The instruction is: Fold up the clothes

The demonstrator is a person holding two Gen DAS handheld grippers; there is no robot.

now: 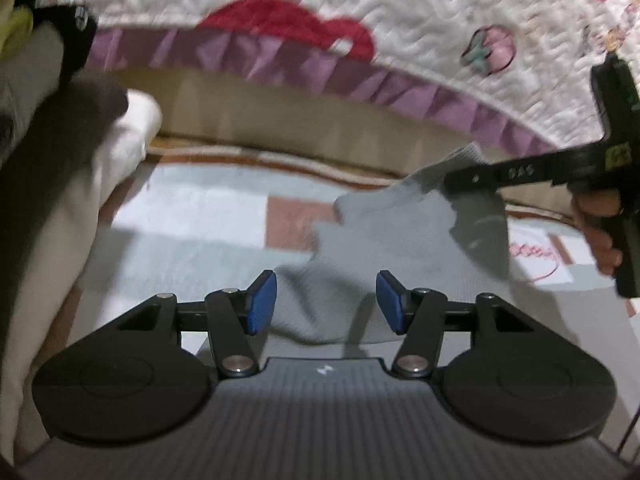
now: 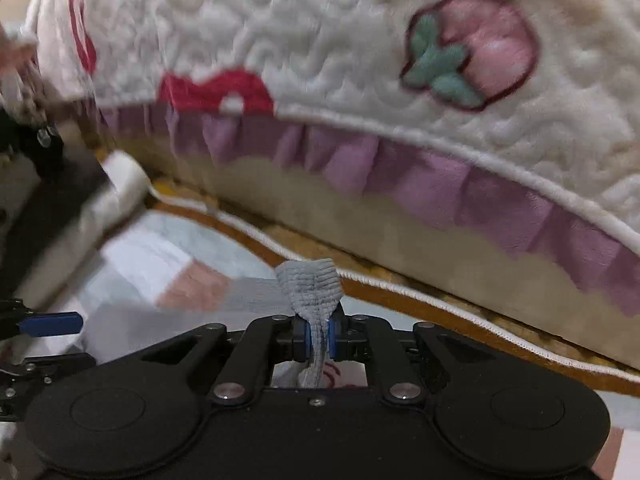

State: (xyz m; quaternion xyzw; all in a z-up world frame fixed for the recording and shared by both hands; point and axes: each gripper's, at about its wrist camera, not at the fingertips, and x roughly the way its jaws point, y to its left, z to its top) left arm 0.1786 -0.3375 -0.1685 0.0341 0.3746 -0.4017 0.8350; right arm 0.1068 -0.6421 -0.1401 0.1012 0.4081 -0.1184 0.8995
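A small grey sock (image 1: pixel 384 248) lies partly lifted over a pastel patchwork mat (image 1: pixel 208 216). In the left wrist view my left gripper (image 1: pixel 326 304) stands open, its blue pads (image 1: pixel 262 302) on either side of the sock's lower end without pressing it. My right gripper (image 2: pixel 318 338) is shut on the sock's ribbed cuff (image 2: pixel 310 284), which bunches up between the blue pads. From the left wrist view the right gripper (image 1: pixel 460 184) reaches in from the right, held by a hand (image 1: pixel 600 232), and lifts the cuff end.
A bed with a white quilted cover (image 2: pixel 320 32), red and strawberry patches and a purple ruffle (image 2: pixel 440 184) runs behind the mat. A white rolled cloth (image 1: pixel 132 128) and dark items sit at the left. The mat's orange border (image 2: pixel 400 292) runs along the bed base.
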